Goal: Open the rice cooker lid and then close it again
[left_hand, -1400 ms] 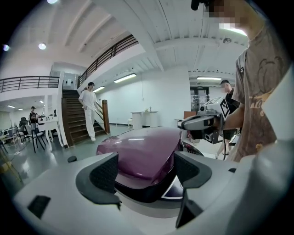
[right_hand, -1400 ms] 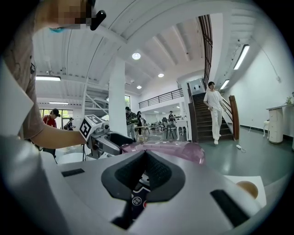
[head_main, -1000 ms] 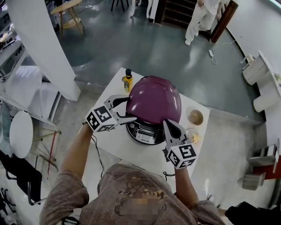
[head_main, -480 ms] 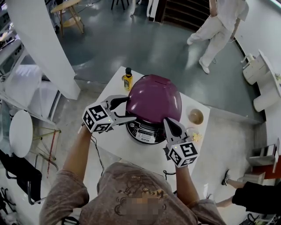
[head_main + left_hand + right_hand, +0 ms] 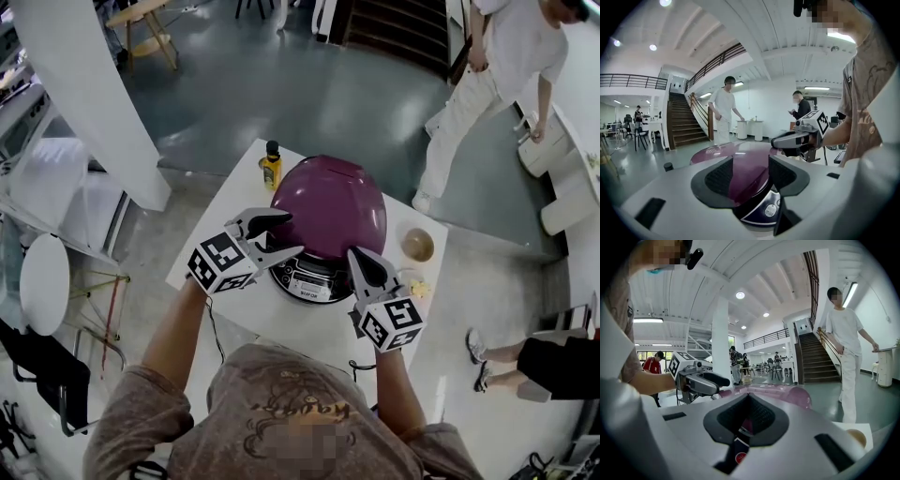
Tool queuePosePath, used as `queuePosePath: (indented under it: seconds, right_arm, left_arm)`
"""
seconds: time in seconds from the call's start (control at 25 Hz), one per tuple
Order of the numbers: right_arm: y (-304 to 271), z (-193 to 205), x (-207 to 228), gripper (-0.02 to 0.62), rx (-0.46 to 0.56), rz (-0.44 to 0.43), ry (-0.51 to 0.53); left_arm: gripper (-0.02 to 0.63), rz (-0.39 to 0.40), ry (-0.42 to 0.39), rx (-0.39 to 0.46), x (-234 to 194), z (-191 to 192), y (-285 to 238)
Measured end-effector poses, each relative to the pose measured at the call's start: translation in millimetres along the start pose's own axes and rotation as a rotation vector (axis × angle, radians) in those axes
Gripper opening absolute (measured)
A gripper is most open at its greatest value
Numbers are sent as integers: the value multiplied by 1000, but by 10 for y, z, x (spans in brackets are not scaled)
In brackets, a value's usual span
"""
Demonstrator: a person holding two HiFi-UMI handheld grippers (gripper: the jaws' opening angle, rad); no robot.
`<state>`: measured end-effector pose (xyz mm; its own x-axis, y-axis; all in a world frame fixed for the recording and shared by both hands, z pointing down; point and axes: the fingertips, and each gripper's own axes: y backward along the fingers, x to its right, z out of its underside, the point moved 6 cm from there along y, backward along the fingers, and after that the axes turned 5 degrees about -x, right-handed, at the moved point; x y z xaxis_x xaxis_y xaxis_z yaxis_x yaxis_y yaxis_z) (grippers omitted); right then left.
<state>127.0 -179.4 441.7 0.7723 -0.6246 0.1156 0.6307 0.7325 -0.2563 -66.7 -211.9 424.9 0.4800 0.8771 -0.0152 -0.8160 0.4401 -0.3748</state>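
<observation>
The rice cooker stands on the white table [image 5: 234,202] with its purple lid [image 5: 328,206] down and its control panel [image 5: 305,281] facing me. My left gripper [image 5: 287,234] is at the cooker's front left. Its jaws are apart and closing, with the lid's edge [image 5: 740,164] showing between the pads, and no pad visibly presses on it. My right gripper [image 5: 356,258] is at the front right with its tips together, pointing at the lid's rim [image 5: 783,394]. Each gripper sees the other across the lid: the right gripper [image 5: 797,140] and the left gripper [image 5: 701,380].
A yellow bottle [image 5: 272,167] with a black cap stands behind the cooker on the left. A tan bowl [image 5: 418,247] and a small yellow item [image 5: 417,289] sit on the right. A person in white [image 5: 487,94] walks close to the table's far right corner. A white pillar [image 5: 84,94] rises at left.
My left gripper has shifted a little to the right, toward the cooker's front. The person in white has walked nearer to the table. The lid and my right gripper have not moved.
</observation>
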Motion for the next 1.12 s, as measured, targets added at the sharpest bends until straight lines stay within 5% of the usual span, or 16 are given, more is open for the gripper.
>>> queuePosePath:
  seconds: [0.32, 1.12]
  right_arm:
    - [-16, 103, 6, 2, -43, -16, -9]
    - [-82, 226, 1, 2, -124, -16, 26]
  left_arm:
    - [205, -76, 114, 0, -39, 114, -87]
    - [121, -126, 116, -53, -67, 261, -142]
